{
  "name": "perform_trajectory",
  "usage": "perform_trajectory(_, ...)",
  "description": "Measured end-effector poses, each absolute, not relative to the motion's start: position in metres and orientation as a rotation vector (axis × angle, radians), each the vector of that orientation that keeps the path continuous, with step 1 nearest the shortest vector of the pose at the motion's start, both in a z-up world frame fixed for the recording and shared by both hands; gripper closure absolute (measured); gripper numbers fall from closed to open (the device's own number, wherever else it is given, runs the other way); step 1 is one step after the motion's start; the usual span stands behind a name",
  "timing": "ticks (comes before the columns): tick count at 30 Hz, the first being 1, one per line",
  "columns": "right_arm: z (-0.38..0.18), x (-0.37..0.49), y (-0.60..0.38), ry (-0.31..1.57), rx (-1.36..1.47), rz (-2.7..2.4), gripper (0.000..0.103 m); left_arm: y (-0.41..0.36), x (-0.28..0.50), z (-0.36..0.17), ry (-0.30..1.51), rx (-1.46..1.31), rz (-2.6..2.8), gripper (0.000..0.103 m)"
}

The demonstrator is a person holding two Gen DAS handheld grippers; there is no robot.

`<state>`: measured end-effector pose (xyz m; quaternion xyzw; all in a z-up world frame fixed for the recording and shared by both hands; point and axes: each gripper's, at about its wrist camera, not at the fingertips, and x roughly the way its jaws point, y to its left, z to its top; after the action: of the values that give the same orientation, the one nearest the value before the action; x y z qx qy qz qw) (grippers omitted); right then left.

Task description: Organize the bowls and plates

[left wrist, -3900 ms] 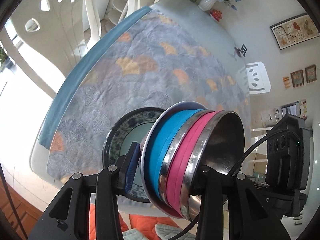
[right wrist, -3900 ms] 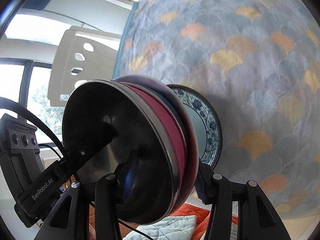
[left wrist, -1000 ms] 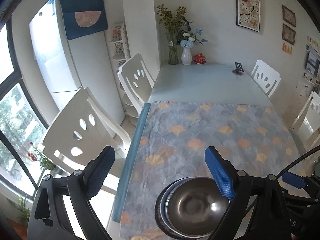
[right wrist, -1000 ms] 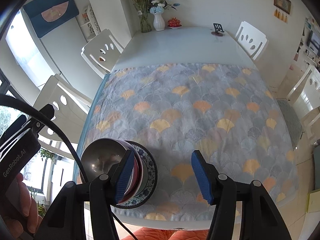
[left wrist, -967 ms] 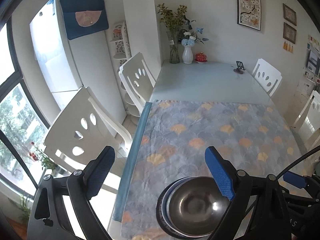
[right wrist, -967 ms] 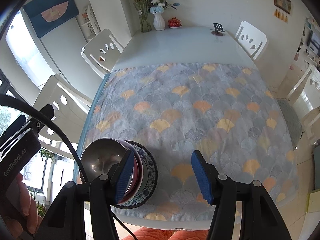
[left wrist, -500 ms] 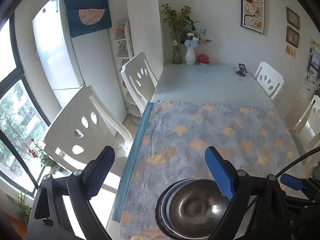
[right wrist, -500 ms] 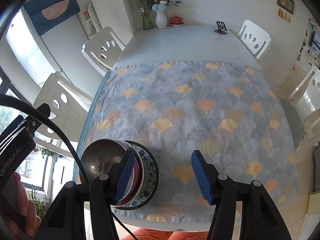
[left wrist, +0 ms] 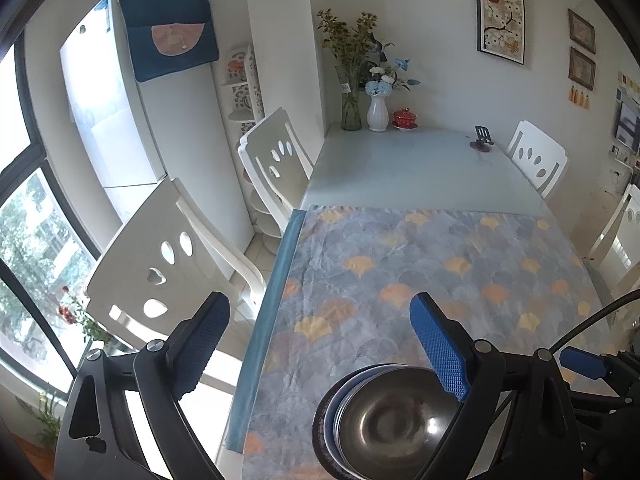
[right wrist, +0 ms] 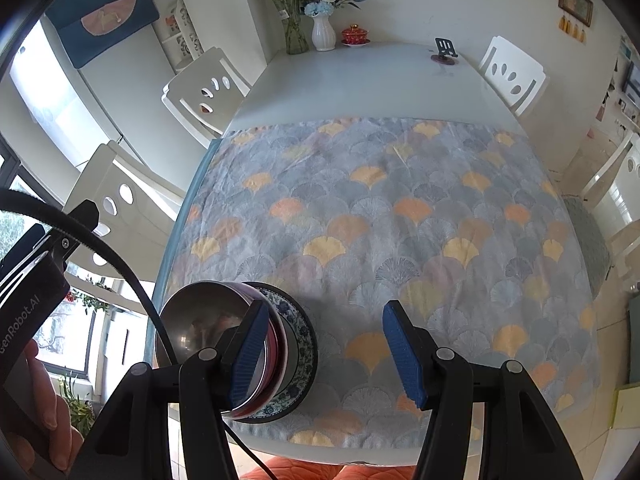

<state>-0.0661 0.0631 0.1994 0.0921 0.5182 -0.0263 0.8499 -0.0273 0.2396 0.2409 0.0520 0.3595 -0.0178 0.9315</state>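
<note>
A stack of steel bowls with pink and blue bands sits on a blue-patterned plate at the near left corner of the patterned cloth. The steel bowls also show in the right wrist view. My left gripper is open and empty, raised above and behind the stack. My right gripper is open and empty, raised above the table just right of the stack.
White chairs stand along the table's left side and far right. A vase of flowers, a red lidded cup and a small phone stand sit at the far end of the bare tabletop.
3.9 s ago both grippers were shut on the tilted bowl stack over the plate. Now the stack rests on the plate and both grippers are open and drawn back above it.
</note>
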Motion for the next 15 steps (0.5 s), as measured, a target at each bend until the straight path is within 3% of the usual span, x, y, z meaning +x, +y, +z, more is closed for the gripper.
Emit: perform_trajectory(15,0.1978,-0.0612,0.0618,1.103,0.192,-0.051,0.045,0.2359,-0.0224,0.2384,0.745,0.129,-0.047,0.012)
